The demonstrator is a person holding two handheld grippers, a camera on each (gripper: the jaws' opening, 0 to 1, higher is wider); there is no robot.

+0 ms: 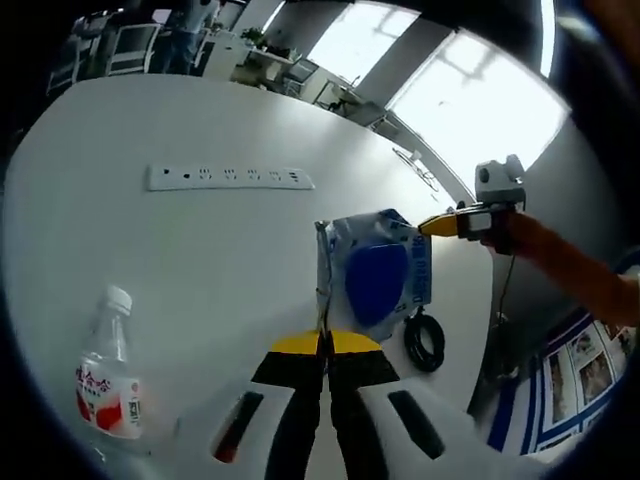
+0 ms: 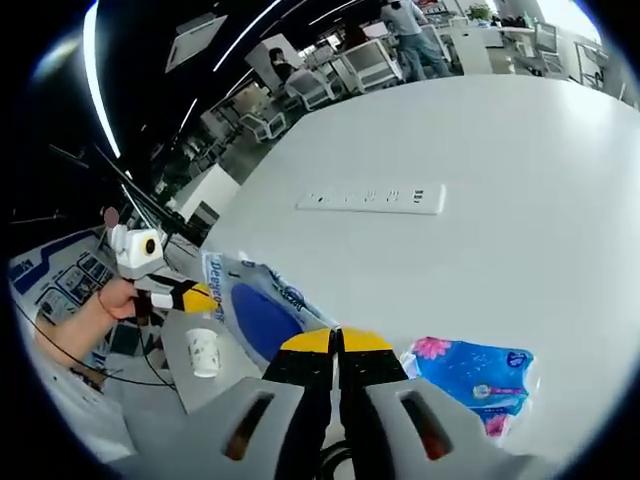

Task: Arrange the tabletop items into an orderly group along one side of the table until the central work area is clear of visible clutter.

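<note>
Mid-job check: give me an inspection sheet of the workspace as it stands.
Surface: white table, middle mostly bare.
Job's things: blue-and-white packet gripped at opposite edges; water bottle upright; blue tissue pack lying flat; power strip.
Clutter: paper cup upright beyond the packet; whether it stands on the table, cannot tell.
Grippers: left tool and right tool both shut on the packet.
Cables: black coiled cable beside the packet.
Surroundings: office chairs, bright windows.
</note>
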